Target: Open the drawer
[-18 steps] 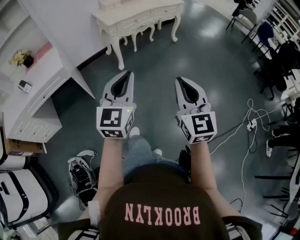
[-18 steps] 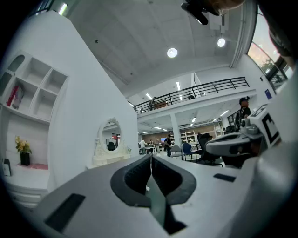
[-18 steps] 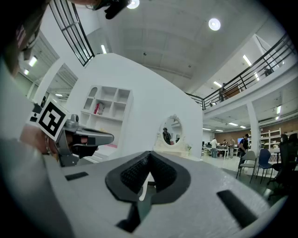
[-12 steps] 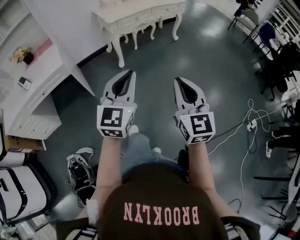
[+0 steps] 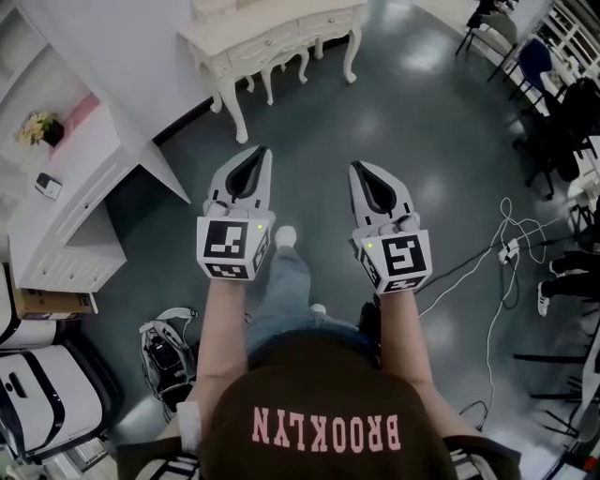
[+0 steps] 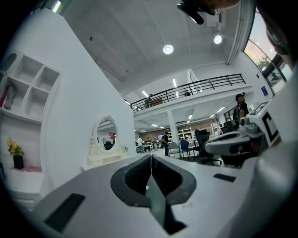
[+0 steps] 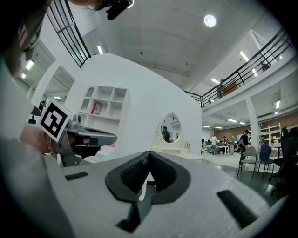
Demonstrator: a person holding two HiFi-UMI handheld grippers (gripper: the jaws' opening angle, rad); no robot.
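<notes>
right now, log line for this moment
left gripper shut, empty | right gripper shut, empty | vanity ahead, untouched | no drawer opened

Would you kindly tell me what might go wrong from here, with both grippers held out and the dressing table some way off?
1. The left gripper and right gripper are both shut and empty. Unless one opens before reaching the dressing table, it would likely bump a drawer front rather than grip it.
2. The white desk at the left also seems to have drawers, so the wrong one could be chosen.
3. Loose cables on the floor at the right could catch a foot.
</notes>
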